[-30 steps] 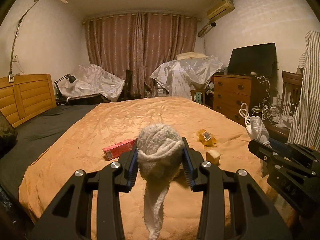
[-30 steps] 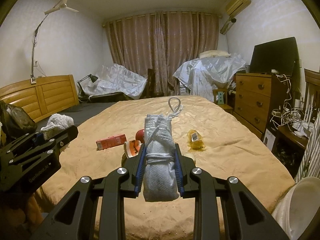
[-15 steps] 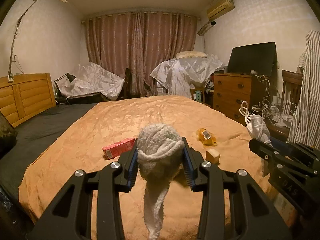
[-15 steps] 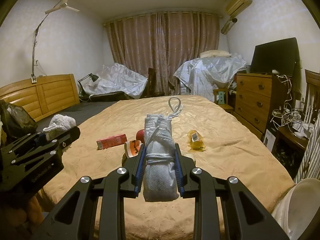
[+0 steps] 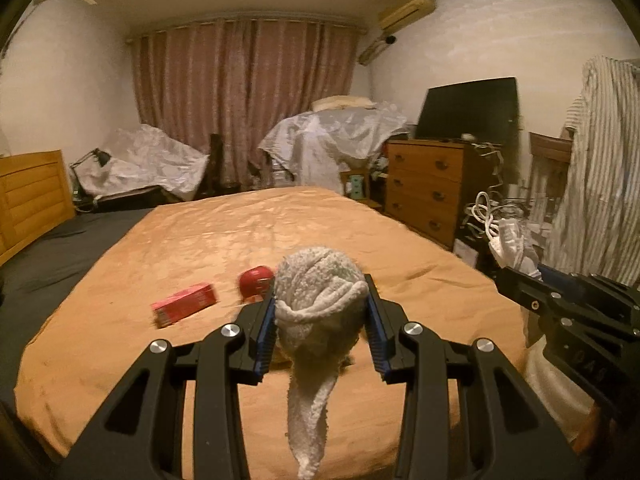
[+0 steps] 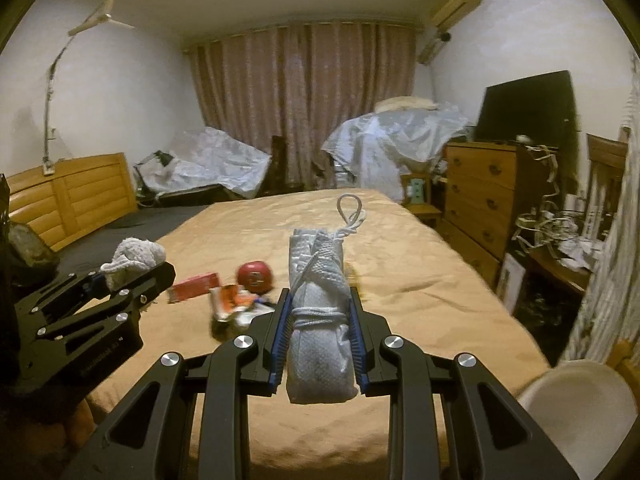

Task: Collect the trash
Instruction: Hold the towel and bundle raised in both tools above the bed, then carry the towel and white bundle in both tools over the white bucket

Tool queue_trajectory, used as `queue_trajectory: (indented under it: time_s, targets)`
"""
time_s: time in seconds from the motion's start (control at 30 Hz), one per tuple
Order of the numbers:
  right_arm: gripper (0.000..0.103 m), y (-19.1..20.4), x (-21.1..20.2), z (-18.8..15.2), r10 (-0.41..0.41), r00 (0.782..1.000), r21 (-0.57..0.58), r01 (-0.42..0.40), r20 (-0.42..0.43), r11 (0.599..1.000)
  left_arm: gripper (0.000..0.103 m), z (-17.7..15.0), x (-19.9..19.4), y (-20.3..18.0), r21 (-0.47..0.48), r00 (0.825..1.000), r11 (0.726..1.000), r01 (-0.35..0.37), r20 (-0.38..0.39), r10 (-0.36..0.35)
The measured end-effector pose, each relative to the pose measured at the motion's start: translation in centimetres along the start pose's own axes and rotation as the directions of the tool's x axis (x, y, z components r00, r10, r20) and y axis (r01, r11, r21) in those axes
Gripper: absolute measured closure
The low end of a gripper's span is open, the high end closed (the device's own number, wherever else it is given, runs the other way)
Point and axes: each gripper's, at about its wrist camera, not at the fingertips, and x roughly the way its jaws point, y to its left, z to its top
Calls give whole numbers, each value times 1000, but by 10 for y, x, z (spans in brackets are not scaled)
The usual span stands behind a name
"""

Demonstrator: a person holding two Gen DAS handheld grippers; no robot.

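trash: fuzzy white cloth (image 5: pixel 320 300) pinched in left gripper (image 5: pixel 321 330), corded white bundle (image 6: pixel 320 304) squeezed in right gripper (image 6: pixel 319 334), both above orange bed cover (image 6: pixel 420 280) strewn with red box (image 5: pixel 184 304), red ball (image 6: pixel 254 275).

Orange bedspread (image 5: pixel 320 240), red box (image 5: pixel 185 304)

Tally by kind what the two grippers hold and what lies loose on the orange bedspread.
Cloth items held: 2, the fluffy towel in the left gripper and the corded bundle in the right gripper
Red box: 1
Red round object: 1
Crumpled orange-and-white packaging: 1
Total: 5. Anything behind the bundle is hidden.
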Motion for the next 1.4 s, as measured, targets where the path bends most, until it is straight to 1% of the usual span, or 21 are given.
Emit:
queue_trajectory:
  time_s: [0.13, 0.27, 0.4, 0.5, 0.63, 0.7, 0.77, 0.83, 0.9, 1.0, 1.03, 1.1, 1.13, 1.23, 1.3, 1.4]
  targets:
    - [76, -44, -19, 7, -69, 997, 17, 69, -17, 997, 65, 6, 8, -30, 19, 997, 997, 70, -13, -70]
    - [76, -93, -39, 9, -139, 990, 40, 140, -38, 989, 65, 9, 18, -66, 42, 987, 987, 156, -35, -154]
    - [76, -145, -60, 6, -198, 977, 65, 203, -81, 977, 65, 11, 28, -106, 56, 968, 968, 246, -70, -242]
    - [76, -185, -74, -1, -229, 965, 86, 240, -127, 967, 65, 8, 33, -133, 64, 947, 948, 311, -102, -304]
    - [76, -234, -88, -12, -261, 945, 109, 285, -195, 952, 65, 6, 43, -171, 75, 911, 914, 399, -148, -386]
    - [76, -257, -91, -16, -263, 936, 119, 297, -235, 948, 65, 4, 51, -194, 79, 883, 890, 450, -192, -429]
    - [75, -282, -93, -20, -274, 921, 120, 316, -277, 941, 65, -1, 58, -212, 81, 857, 868, 489, -229, -461]
    - [75, -308, -91, -24, -264, 907, 128, 320, -330, 939, 65, -6, 65, -230, 91, 836, 852, 516, -271, -478]
    - [76, -329, -87, -31, -250, 888, 135, 322, -386, 937, 65, -12, 75, -248, 90, 803, 829, 552, -326, -499]
    - [75, -349, -79, -41, -227, 865, 146, 321, -447, 936, 65, -25, 89, -269, 86, 767, 811, 579, -396, -505]
    - [75, -356, -74, -44, -212, 857, 153, 316, -471, 936, 65, -31, 94, -277, 83, 750, 803, 590, -426, -507]
    - [75, -369, -67, -54, -181, 840, 173, 307, -512, 936, 65, -39, 100, -285, 91, 732, 793, 603, -458, -504]
    - [75, -369, -63, -58, -169, 832, 180, 305, -529, 935, 65, -45, 103, -290, 95, 718, 784, 613, -480, -504]
    - [75, -373, -52, -78, -134, 805, 205, 302, -579, 931, 65, -55, 106, -299, 106, 698, 770, 630, -513, -500]
    - [75, -375, -48, -85, -123, 796, 212, 302, -593, 929, 65, -58, 107, -303, 106, 685, 761, 640, -529, -502]
    - [75, -373, -45, -93, -119, 791, 211, 300, -600, 930, 65, -63, 111, -305, 108, 677, 758, 643, -544, -496]
